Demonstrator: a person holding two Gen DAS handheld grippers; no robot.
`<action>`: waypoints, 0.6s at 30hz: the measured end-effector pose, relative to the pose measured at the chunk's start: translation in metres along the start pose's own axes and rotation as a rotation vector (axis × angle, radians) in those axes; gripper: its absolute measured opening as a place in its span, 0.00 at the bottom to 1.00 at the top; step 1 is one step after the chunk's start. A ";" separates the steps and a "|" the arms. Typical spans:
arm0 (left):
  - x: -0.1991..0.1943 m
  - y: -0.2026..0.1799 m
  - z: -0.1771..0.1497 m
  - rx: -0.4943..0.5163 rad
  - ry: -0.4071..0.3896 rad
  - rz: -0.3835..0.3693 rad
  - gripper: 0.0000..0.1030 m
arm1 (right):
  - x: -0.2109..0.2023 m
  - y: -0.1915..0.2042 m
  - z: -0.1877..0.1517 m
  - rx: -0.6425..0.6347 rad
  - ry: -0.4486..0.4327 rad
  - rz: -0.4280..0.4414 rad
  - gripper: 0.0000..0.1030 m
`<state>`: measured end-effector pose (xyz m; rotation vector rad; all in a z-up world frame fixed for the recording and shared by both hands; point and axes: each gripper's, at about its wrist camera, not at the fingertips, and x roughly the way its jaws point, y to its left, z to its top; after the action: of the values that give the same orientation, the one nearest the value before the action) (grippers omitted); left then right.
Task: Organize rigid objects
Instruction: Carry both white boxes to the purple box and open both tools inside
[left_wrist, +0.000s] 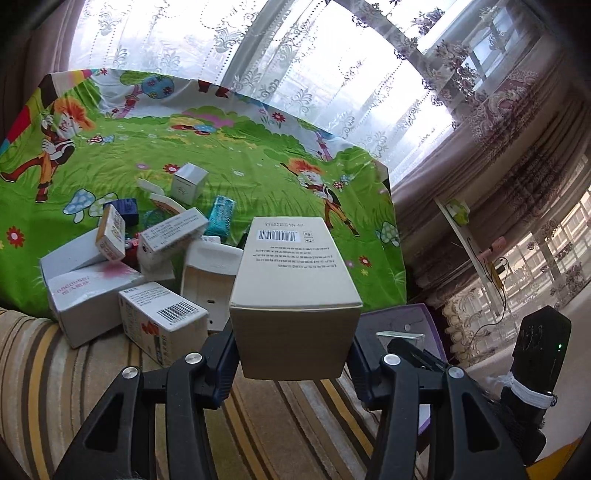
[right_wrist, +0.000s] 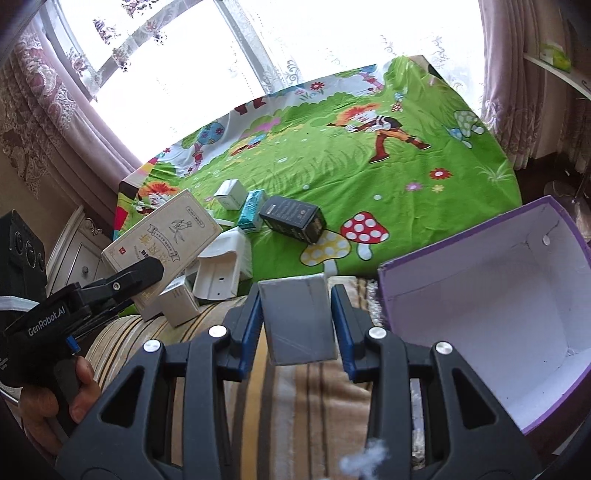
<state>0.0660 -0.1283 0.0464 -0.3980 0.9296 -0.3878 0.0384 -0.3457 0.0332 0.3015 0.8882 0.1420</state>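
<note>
In the left wrist view a beige box (left_wrist: 295, 291) sat at centre frame between the pads of the left tool (left_wrist: 293, 360), its long axis running up and away toward the green bed (left_wrist: 229, 155). The left tool was clamped on its near end. In the right wrist view the right tool (right_wrist: 297, 325) gripped a small grey box (right_wrist: 297, 319) upright at centre, with the purple bin (right_wrist: 491, 310) just right.

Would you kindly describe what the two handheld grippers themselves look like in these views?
Both grippers are black plastic with triangular cut-outs in the linkage arms, silver round rivets at the joints, and blue pads lining the fingers. Seen from the right wrist camera, the left gripper carries white "GenRobot.AI" lettering on its body. Seen from the left wrist camera, the right gripper has a white band around its black housing and a small green light.
</note>
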 end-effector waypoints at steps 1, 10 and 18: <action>0.003 -0.005 -0.002 0.008 0.016 -0.011 0.51 | -0.002 -0.005 0.000 0.004 -0.003 -0.010 0.39; 0.038 -0.050 -0.025 0.096 0.158 -0.087 0.51 | -0.023 -0.053 -0.001 0.052 -0.039 -0.168 0.39; 0.066 -0.087 -0.035 0.174 0.238 -0.132 0.51 | -0.035 -0.100 -0.006 0.144 -0.038 -0.270 0.39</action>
<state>0.0599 -0.2407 0.0247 -0.2577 1.0947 -0.6427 0.0117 -0.4485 0.0238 0.3144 0.8948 -0.1780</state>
